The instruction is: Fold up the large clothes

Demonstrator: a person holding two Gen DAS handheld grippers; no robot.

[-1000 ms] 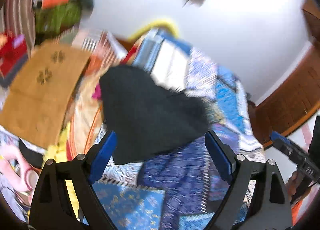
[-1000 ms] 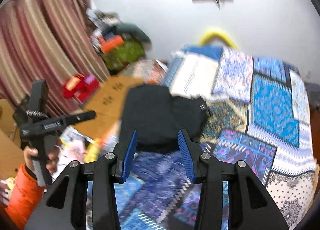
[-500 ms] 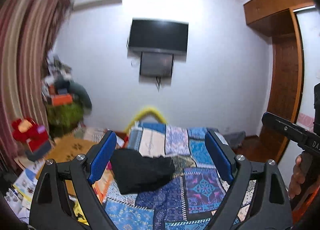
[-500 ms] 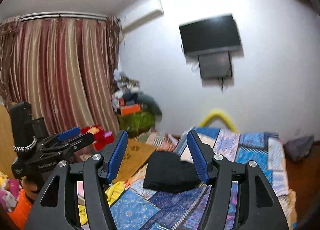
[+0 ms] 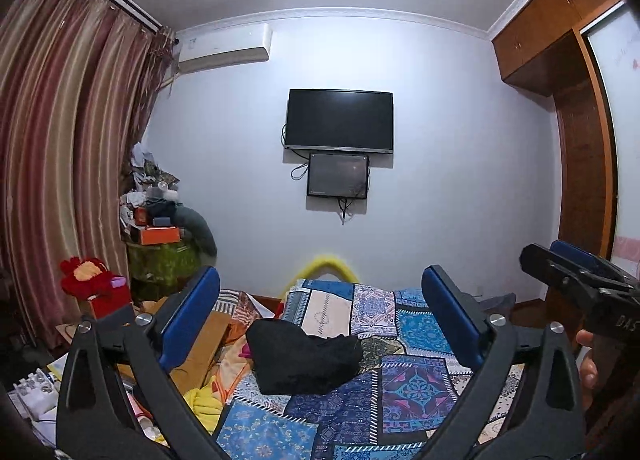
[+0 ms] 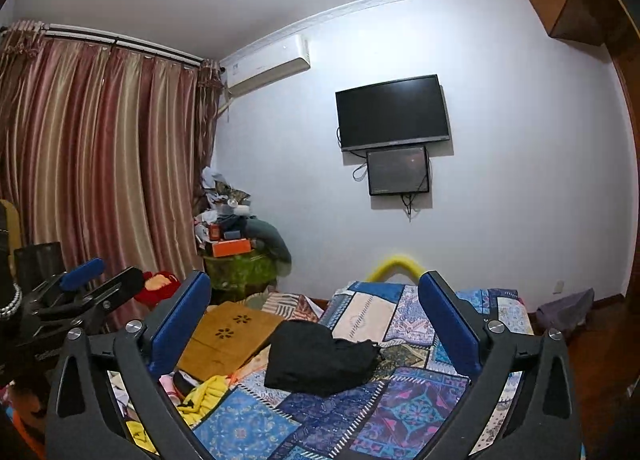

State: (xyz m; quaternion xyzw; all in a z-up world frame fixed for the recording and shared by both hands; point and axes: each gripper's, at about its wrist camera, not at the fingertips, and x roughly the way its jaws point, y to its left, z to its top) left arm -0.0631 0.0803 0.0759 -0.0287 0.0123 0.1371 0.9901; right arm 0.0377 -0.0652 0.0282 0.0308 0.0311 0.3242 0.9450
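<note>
A black garment (image 5: pixel 302 358) lies folded in a compact bundle on the blue patchwork bed cover (image 5: pixel 416 384); it also shows in the right wrist view (image 6: pixel 320 358) on the bed cover (image 6: pixel 404 408). My left gripper (image 5: pixel 320 324) is open and empty, held well back from the garment and level with the room. My right gripper (image 6: pixel 316 324) is open and empty, also far from the garment. Each gripper shows at the edge of the other's view, the right one (image 5: pixel 576 272) and the left one (image 6: pixel 92 284).
A wooden board (image 6: pixel 230 334) and yellow cloth (image 6: pixel 204 396) lie left of the bed. A cluttered green stand (image 5: pixel 164 260) and striped curtains (image 5: pixel 60 164) are at left. A TV (image 5: pixel 339 120) hangs on the far wall. A wooden wardrobe (image 5: pixel 580 140) stands at right.
Both grippers have pulled back and tilted up from the garment, so the whole room shows. The right gripper's jaws have opened wider. The garment stays on the bed.
</note>
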